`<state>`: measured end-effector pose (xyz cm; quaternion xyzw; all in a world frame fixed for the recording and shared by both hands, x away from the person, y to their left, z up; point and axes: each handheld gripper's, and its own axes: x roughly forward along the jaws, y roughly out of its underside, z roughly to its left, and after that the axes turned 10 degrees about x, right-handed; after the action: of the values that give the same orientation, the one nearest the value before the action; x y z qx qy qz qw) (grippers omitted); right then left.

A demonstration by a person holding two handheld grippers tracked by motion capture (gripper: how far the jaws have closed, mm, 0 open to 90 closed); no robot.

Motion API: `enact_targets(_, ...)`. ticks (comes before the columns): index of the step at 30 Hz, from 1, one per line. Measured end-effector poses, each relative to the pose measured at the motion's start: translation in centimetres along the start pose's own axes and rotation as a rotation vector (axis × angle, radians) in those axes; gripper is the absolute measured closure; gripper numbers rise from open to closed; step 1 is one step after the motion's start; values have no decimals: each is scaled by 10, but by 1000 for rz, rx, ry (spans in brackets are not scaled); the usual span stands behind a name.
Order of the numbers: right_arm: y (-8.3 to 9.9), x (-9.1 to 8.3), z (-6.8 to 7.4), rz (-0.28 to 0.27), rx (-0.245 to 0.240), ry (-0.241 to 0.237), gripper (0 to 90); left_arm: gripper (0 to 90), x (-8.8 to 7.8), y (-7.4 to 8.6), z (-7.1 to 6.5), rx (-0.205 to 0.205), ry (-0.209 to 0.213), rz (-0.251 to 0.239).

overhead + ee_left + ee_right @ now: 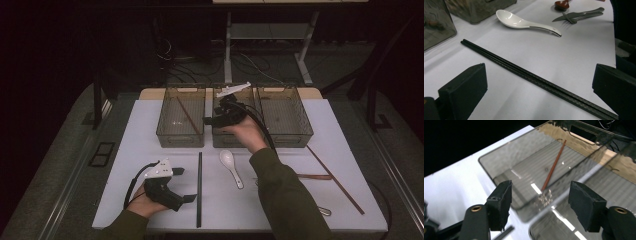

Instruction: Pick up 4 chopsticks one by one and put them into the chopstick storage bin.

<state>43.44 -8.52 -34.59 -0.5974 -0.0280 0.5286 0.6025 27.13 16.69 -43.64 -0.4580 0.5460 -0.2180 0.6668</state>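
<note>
Two open grippers (187,185) (207,120), brown chopstick (553,167), no legible writing

Thin brown chopstick (554,165), lying diagonally in left clear bin (499,173)

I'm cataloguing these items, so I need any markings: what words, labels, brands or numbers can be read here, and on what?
None can be read.
Bins: no label shows on their walls.
White spoon: plain.
Black chopsticks: plain.
Brown chopstick in the left bin: plain.
Knife and fork: too far and dim to tell any stamp.
Left gripper and right gripper: no lettering shows.
</note>
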Motion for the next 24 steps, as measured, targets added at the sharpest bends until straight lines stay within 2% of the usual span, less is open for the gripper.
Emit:
enact_targets(7, 20, -28, -9, 0, -18, -11, 342, 0, 1, 1, 0, -16, -8, -6)
enact_targets(17, 49, -56, -21, -14, -35, -21, 335, 0, 3, 1, 0, -5, -15, 9)
enact_targets(24, 74, -78, -31, -23, -8, -18, 319, 0, 3, 1, 0, -7, -18, 10)
